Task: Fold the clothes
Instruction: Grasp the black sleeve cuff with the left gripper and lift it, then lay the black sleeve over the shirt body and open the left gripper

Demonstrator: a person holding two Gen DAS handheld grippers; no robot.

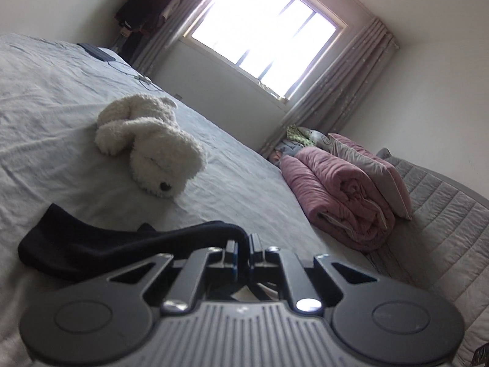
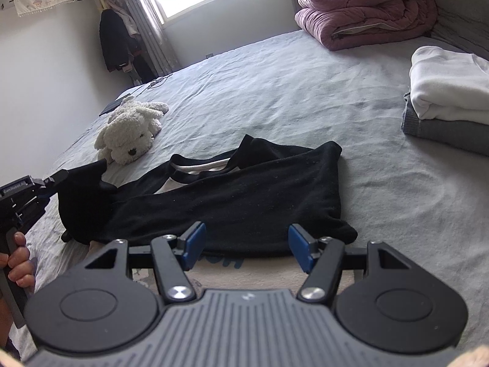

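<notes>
You are working on the grey bed point(image 2: 275, 70), and what lies on it suggests the job is partly done: at two o'clock in the right wrist view a folded white garment point(image 2: 449, 82) sits on top of a folded grey garment point(image 2: 443, 128), well apart from the piece in hand. That piece, the black garment point(image 2: 232, 195), lies across the middle of the bed in front of you, narrowed into a long band with a strip of pale lining showing near its collar, so I judge it half folded at best. Its right end lies flat; its left end is lifted off the sheet at nine o'clock, where your left gripper point(image 2: 58, 177) is clamped on the black cloth, fingers together. In the left wrist view the fabric runs out from between those fingers toward nine o'clock. Your right gripper point(image 2: 247, 247) hangs just over the near edge of the garment, fingers apart and gripping nothing. The white plush dog point(image 2: 128, 134) lies at ten o'clock, just beyond the lifted end. What remains, as I read it, is to carry that end over and stack the result.
</notes>
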